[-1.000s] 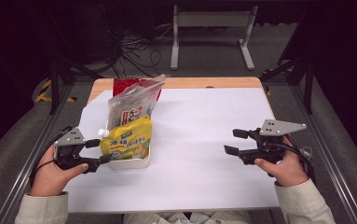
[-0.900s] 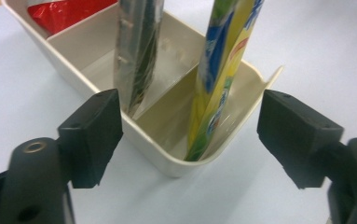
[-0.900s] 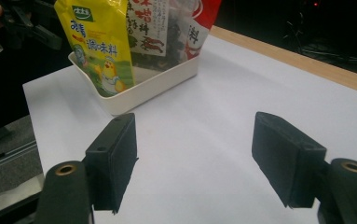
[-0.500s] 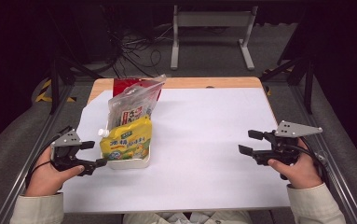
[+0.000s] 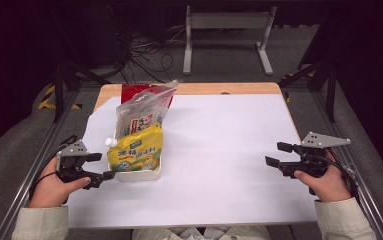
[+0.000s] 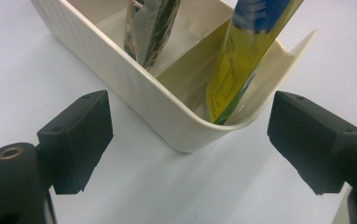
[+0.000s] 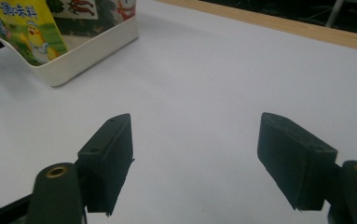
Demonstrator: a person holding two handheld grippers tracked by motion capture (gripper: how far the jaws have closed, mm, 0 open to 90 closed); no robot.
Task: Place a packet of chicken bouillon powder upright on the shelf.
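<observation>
The cream tray (image 5: pixel 138 174) stands on the white worktop (image 5: pixel 219 165) at the left of the high view, holding a yellow pouch (image 5: pixel 135 153) and a clear packet (image 5: pixel 141 114) upright. The left gripper (image 5: pixel 99 166) sits just beside the tray's near corner; its fingers (image 6: pixel 78 140) have just been opening and stand spread, nothing pinched. The right gripper (image 5: pixel 278 154), at the right edge and well apart from the tray, has fingers (image 7: pixel 108 158) that have also just been opening, spread over bare worktop.

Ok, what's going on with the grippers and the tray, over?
Left gripper open, jaws just widened, either side of the tray corner, not touching. Right gripper open over bare table. Yellow pouch standing in tray. Nothing blocking.
</observation>
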